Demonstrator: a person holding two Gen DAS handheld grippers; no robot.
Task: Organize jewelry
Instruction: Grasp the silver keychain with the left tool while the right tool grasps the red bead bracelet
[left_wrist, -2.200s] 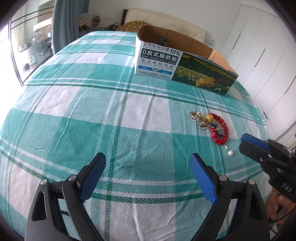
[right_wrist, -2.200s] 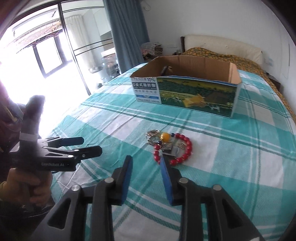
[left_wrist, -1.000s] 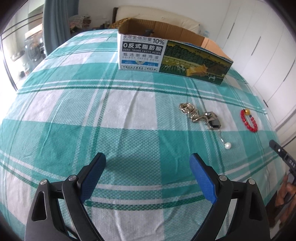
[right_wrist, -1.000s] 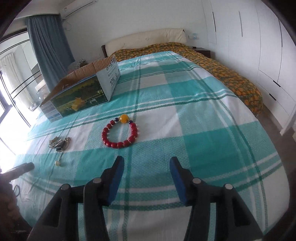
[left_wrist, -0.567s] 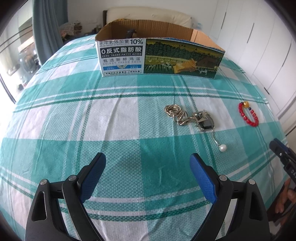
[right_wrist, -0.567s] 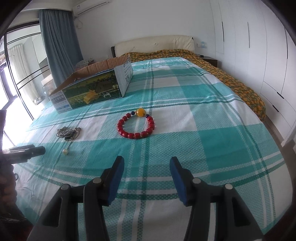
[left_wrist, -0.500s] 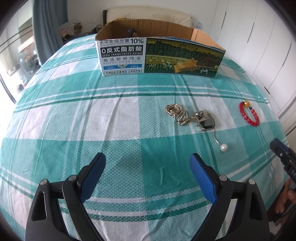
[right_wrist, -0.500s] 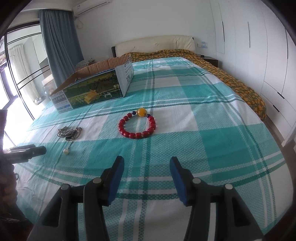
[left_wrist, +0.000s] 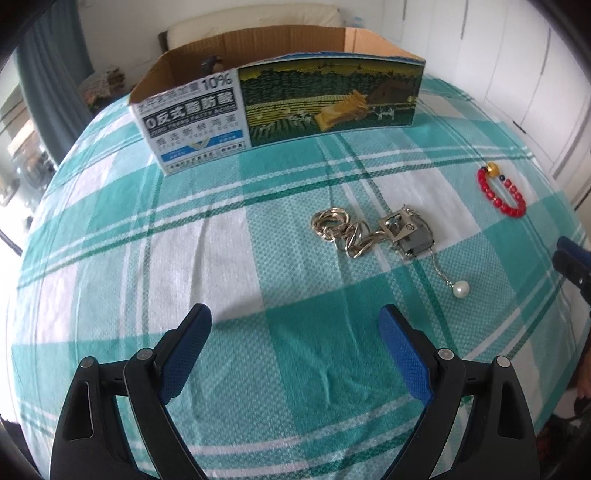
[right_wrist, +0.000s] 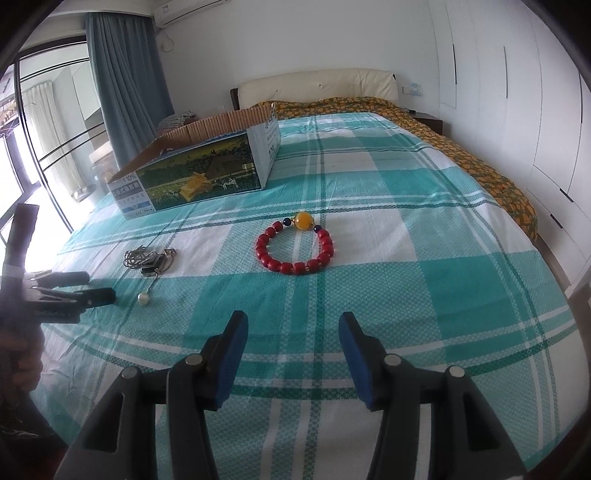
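Note:
A red bead bracelet (right_wrist: 295, 245) with a yellow bead lies on the checked bedspread, straight ahead of my open, empty right gripper (right_wrist: 291, 332); it also shows in the left wrist view (left_wrist: 500, 192). A tangle of gold rings, a metal clasp piece and a chain with a pearl (left_wrist: 373, 230) lies ahead of my open, empty left gripper (left_wrist: 295, 328); it also shows in the right wrist view (right_wrist: 149, 260). An open cardboard box (left_wrist: 280, 107) stands behind them, also in the right wrist view (right_wrist: 199, 170).
The bed's teal and white checked cover (right_wrist: 406, 240) spreads around. Headboard and orange patterned quilt (right_wrist: 461, 155) are at the far end. White wardrobe doors (right_wrist: 546, 110) are on the right, a window and curtain (right_wrist: 122, 74) on the left.
The red bracelet now lies apart from the metal tangle, moved to the right. My left gripper has come closer to the tangle and the box. Both grippers stay open.

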